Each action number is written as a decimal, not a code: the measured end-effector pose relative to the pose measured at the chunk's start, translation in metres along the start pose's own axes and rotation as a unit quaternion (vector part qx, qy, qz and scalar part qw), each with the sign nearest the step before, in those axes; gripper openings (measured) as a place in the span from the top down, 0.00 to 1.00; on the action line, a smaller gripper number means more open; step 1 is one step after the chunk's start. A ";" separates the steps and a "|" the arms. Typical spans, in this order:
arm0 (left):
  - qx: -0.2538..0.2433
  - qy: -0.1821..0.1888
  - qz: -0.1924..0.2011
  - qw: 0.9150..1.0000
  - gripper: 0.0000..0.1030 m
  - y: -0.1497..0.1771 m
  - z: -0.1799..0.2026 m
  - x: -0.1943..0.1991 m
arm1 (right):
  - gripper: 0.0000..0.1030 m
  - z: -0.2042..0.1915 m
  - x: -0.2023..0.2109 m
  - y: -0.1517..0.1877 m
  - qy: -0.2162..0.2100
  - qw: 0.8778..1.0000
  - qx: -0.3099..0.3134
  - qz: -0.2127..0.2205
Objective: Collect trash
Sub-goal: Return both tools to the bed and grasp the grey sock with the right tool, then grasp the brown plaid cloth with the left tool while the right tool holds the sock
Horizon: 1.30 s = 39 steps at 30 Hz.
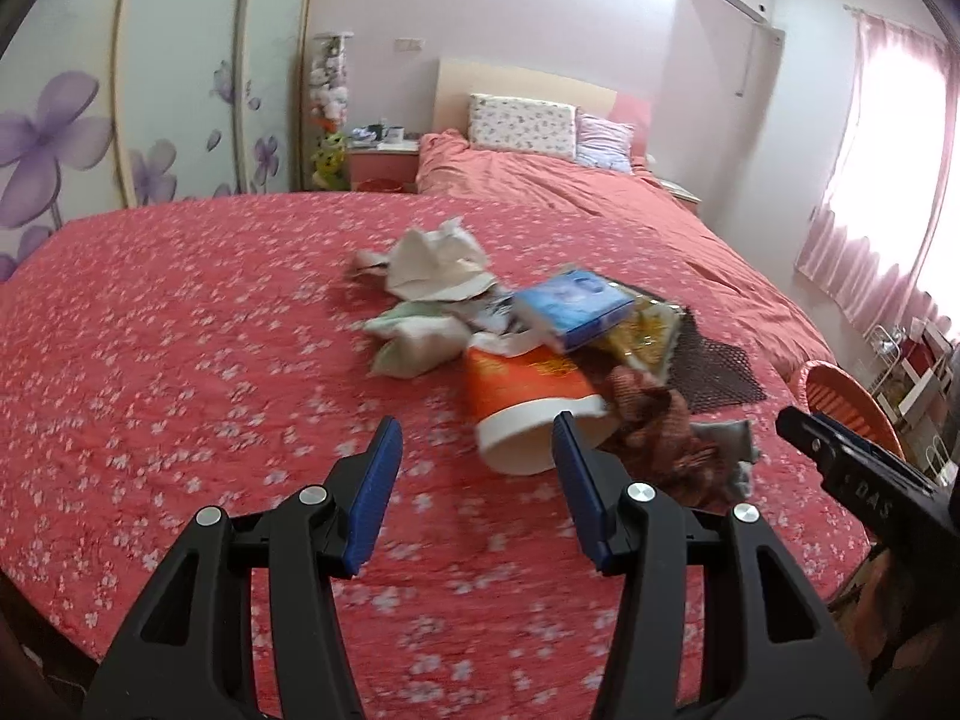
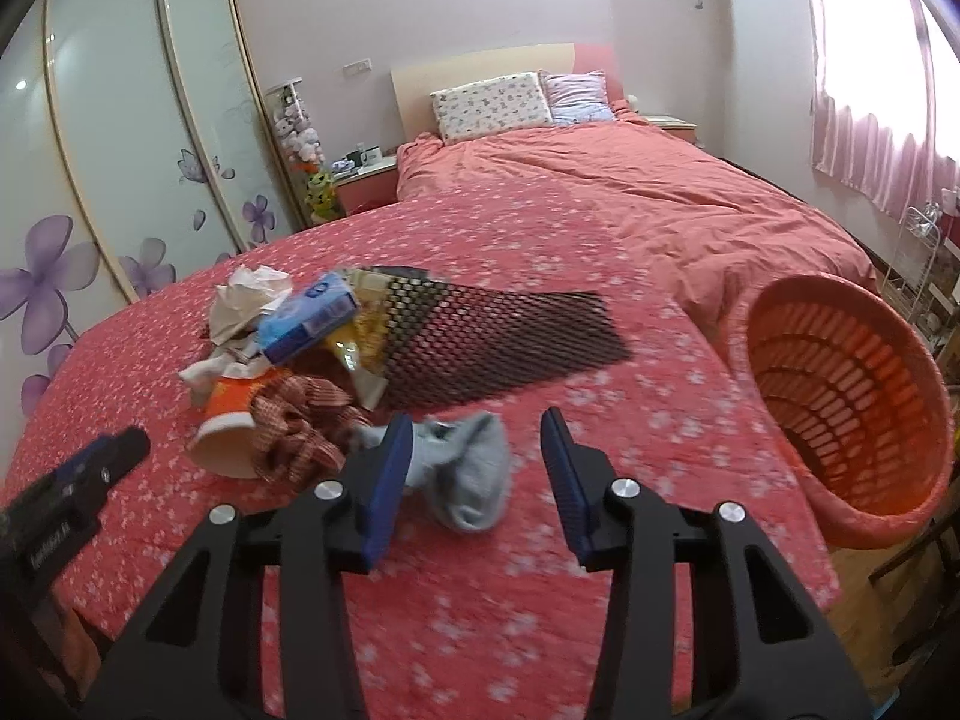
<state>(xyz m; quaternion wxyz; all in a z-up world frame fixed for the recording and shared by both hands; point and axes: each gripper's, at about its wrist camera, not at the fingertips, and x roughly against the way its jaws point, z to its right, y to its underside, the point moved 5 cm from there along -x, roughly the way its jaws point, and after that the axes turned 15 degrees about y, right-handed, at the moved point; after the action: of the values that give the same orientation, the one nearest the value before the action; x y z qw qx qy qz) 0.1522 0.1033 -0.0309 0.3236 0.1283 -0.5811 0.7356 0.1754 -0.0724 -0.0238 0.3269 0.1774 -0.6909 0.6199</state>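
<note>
Fingers of both tools stood spread and held nothing. The left gripper (image 1: 477, 480) hung low in the frame's lower centre, its blue pads aimed at the mouth of the orange and white paper cup (image 1: 528, 402) lying on its side. I judged the tipped cup was its likely first pick. The right gripper (image 2: 477, 477) framed the crumpled grey sock (image 2: 465, 471) in its own lower centre. Behind them, mid-frame, the trash sat heaped: crumpled white paper (image 1: 435, 258), a blue cardboard box (image 1: 573, 303), a yellow wrapper (image 1: 645, 333), checked brown cloth (image 1: 654, 426), black plastic netting (image 2: 492, 336). The orange plastic slatted basket (image 2: 840, 396) leaned open-mouthed at the right edge, off the flowered red bedspread (image 1: 180, 330). Wide bare bedspread lay left of the heap; the bed's edge ran near the basket.
</note>
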 end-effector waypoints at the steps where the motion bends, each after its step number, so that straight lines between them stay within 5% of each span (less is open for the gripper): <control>1: 0.004 0.000 -0.001 1.000 0.49 0.002 -0.005 0.001 | 0.57 -0.004 -0.003 0.000 -0.001 1.000 0.003 -0.002; 6: 0.020 0.003 -0.006 1.000 0.49 0.009 -0.016 0.002 | 0.58 -0.018 -0.030 0.014 0.015 0.999 0.038 -0.036; 11: 0.020 0.016 -0.014 1.000 0.49 0.015 -0.017 0.000 | 0.69 -0.008 -0.042 0.033 0.005 0.997 0.034 -0.066; 13: 0.017 0.025 -0.017 0.999 0.49 0.016 -0.012 -0.002 | 0.89 -0.006 -0.040 0.036 0.008 0.997 0.040 -0.064; 15: 0.013 0.033 -0.021 0.999 0.49 0.018 -0.007 -0.005 | 0.94 -0.006 -0.038 0.039 0.005 0.997 0.044 -0.058; 32: 0.010 0.115 -0.055 0.992 0.49 0.020 0.059 -0.038 | 0.95 0.064 -0.006 0.019 0.059 0.998 -0.007 0.007; 37: 0.014 0.112 -0.070 0.991 0.50 0.022 0.071 -0.055 | 0.95 0.082 -0.006 0.021 0.066 0.998 -0.016 0.002; 39: 0.017 0.111 -0.075 0.991 0.59 0.022 0.073 -0.062 | 0.95 0.085 -0.006 0.022 0.067 0.998 -0.018 0.001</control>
<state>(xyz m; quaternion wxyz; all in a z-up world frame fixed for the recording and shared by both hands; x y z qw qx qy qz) 0.1717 0.0122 -0.0611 0.4386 0.0943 -0.5177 0.7285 0.1457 -0.1524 -0.0462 0.3753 0.1290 -0.6783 0.6184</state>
